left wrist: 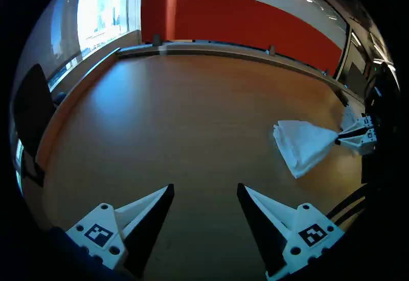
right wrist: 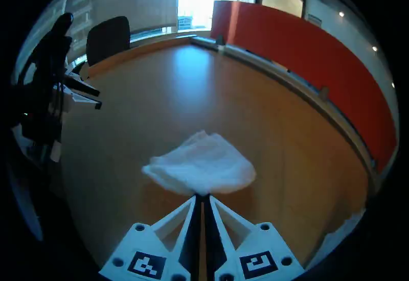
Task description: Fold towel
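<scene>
A white towel (right wrist: 202, 167), folded into a small bundle, lies on the wooden table (right wrist: 204, 91). My right gripper (right wrist: 203, 198) is shut on the towel's near corner. In the left gripper view the same towel (left wrist: 301, 145) lies at the right, and the right gripper (left wrist: 338, 138) pinches its right end. My left gripper (left wrist: 205, 188) stands open above bare table, well to the left of the towel, with nothing between its fingers. In the right gripper view the left gripper (right wrist: 94, 99) shows at the far left, held by a dark hand.
A red partition (left wrist: 240, 22) runs along the table's far edge. A dark chair (right wrist: 107, 38) stands at the table's far side near a bright window. Another white cloth (right wrist: 340, 232) peeks over the table's edge at the lower right.
</scene>
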`<control>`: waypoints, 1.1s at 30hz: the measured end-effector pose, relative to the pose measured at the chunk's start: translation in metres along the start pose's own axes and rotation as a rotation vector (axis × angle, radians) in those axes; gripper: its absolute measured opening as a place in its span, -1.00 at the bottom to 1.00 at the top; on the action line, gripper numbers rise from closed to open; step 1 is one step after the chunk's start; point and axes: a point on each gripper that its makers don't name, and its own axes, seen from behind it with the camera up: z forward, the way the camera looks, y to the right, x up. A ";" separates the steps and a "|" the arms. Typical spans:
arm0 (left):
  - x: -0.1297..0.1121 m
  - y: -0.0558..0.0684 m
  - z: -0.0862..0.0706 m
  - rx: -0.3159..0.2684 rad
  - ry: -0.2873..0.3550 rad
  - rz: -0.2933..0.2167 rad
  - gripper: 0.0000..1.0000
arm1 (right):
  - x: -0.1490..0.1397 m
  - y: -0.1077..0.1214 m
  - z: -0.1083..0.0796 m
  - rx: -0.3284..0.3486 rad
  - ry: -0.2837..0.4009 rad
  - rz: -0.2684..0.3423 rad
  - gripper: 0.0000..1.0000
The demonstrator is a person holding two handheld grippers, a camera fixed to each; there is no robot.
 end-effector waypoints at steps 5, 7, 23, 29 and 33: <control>0.009 0.005 -0.001 -0.011 0.020 -0.003 0.82 | 0.040 0.010 -0.015 -0.016 0.059 -0.039 -0.89; 0.013 0.007 -0.001 -0.016 0.029 -0.003 0.82 | 0.054 0.014 -0.022 -0.023 0.081 -0.052 -0.89; 0.031 0.022 0.002 -0.045 0.056 0.006 0.83 | 0.084 0.059 -0.069 -0.090 0.135 -0.039 -0.89; 0.035 0.028 0.003 -0.054 0.060 0.008 0.82 | 0.083 0.085 -0.082 -0.120 0.143 -0.011 -0.89; 0.037 0.029 0.003 -0.054 0.059 0.014 0.82 | 0.082 0.105 -0.092 -0.142 0.150 0.006 -0.89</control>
